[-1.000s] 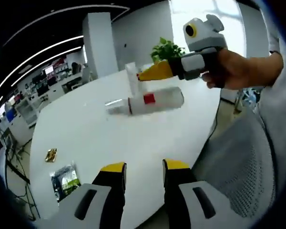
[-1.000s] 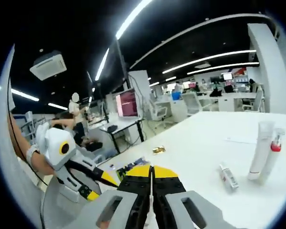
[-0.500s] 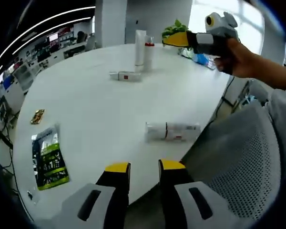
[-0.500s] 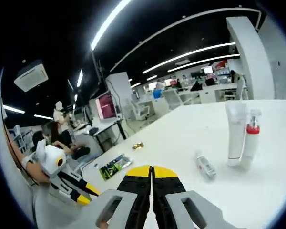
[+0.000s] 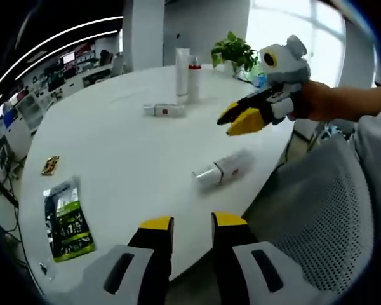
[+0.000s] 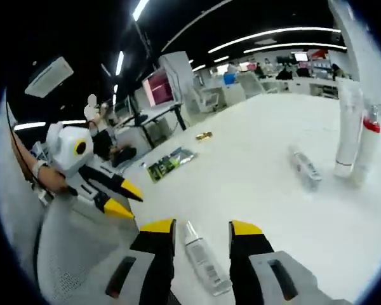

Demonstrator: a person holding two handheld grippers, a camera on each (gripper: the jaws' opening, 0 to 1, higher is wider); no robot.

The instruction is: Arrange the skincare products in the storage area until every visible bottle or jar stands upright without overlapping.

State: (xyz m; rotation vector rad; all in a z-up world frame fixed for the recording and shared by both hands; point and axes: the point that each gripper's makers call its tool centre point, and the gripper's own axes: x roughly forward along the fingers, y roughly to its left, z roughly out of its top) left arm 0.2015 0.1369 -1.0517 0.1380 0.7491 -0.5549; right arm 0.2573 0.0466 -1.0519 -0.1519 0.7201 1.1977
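One fallen bottle [image 6: 202, 262] lies on the white table [image 6: 273, 210] near its edge, directly between the spread jaws of the right gripper [image 6: 199, 230]. Its long axis runs almost along the jaws, cap pointing away. The left gripper [image 5: 184, 222], also spread and empty, is farther off, so I judge the right one better placed to grasp it. Two bottles [image 6: 357, 136] already stand upright well apart.

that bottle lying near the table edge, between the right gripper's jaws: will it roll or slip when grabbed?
The lying bottle looks round-bodied and lies on its side on the smooth white table, so a nudge would probably roll it, perhaps toward the nearby edge. Its surface looks glossy, so it may slip in the open right gripper. It looks small, likely light.
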